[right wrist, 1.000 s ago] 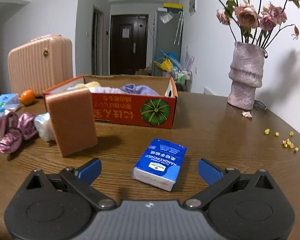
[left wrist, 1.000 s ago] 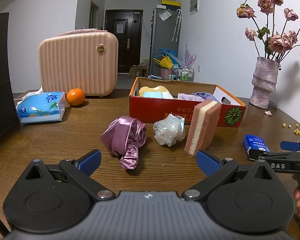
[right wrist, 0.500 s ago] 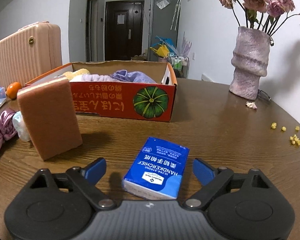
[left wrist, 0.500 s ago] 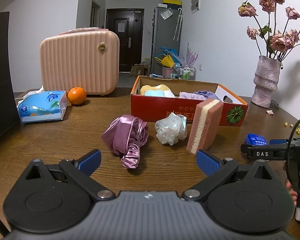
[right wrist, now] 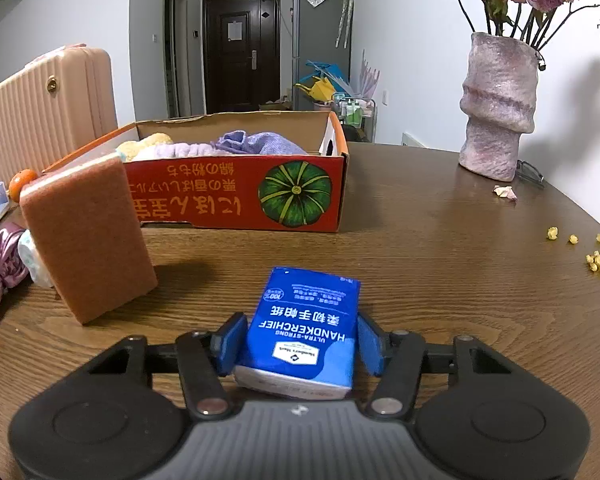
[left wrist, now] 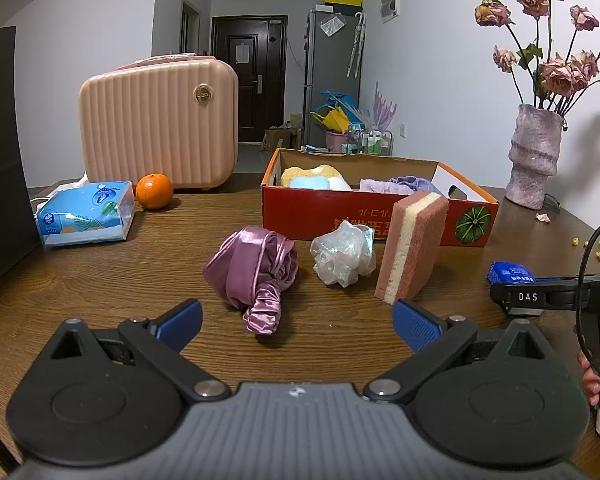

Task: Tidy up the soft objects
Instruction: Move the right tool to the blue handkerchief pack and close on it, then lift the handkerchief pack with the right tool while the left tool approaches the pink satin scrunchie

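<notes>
- Even, cool indoor light fills both views; white walls read bright, the far door (left wrist: 249, 80) dark
- Soft shadows fall on the table (left wrist: 100, 280) beside the sponge (right wrist: 86, 236) and under the box (right wrist: 236, 196); the vase (right wrist: 498, 106) throws a broad grey shadow on the wall to its right
- Mild sheen on the wood grain and on the satin cloth (left wrist: 256, 276); no harsh glare
- Fisheye bending curves walls and table rim; corners vignette to black
- Focus stays sharp across near and middle ground; far hallway slightly soft; no motion blur
</notes>
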A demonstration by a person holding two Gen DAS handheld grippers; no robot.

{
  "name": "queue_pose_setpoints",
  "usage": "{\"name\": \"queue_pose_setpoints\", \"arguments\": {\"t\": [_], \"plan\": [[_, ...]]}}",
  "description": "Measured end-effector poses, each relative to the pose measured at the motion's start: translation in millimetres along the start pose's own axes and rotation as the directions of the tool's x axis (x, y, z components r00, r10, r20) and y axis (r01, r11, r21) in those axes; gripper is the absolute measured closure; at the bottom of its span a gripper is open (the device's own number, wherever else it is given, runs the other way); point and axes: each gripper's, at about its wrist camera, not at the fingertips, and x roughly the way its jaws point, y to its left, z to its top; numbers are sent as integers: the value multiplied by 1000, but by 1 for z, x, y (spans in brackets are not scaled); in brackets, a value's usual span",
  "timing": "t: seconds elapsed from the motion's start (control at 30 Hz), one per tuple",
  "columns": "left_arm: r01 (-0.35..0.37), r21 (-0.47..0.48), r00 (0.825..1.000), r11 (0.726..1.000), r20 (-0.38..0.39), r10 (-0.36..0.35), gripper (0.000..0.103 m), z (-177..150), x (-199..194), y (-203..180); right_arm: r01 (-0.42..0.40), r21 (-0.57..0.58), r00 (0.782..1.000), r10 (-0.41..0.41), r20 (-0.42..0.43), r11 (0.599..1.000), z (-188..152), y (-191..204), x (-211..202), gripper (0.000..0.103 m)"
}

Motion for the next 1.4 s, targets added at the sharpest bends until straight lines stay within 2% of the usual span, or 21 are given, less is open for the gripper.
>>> {"name": "queue_pose_setpoints", "arguments": {"t": [0.2, 0.57, 0.77, 1.03, 1.4], "plan": [[-1, 1, 1000, 1000, 0, 1, 0, 0, 0, 0, -17, -1, 1000, 17, 16, 1000, 0, 0, -2, 52], [-1, 1, 1000, 1000, 0, 1, 0, 0, 0, 0, -70, -18, 984, 72, 163, 997, -2, 8, -33, 52], [0, 1, 1000, 1000, 0, 0, 0, 0, 0, 0, -103, -47, 971, 111, 211, 994, -7, 19, -49, 52], [-1, 2, 1000, 1000, 0, 1, 0, 0, 0, 0, -147, -71, 958, 160, 240, 987, -12, 30, -65, 52], [-2, -1, 1000, 1000, 1, 2, 0, 0, 0, 0, -160, -81, 951, 176, 255, 984, -16, 35, -71, 52]]}}
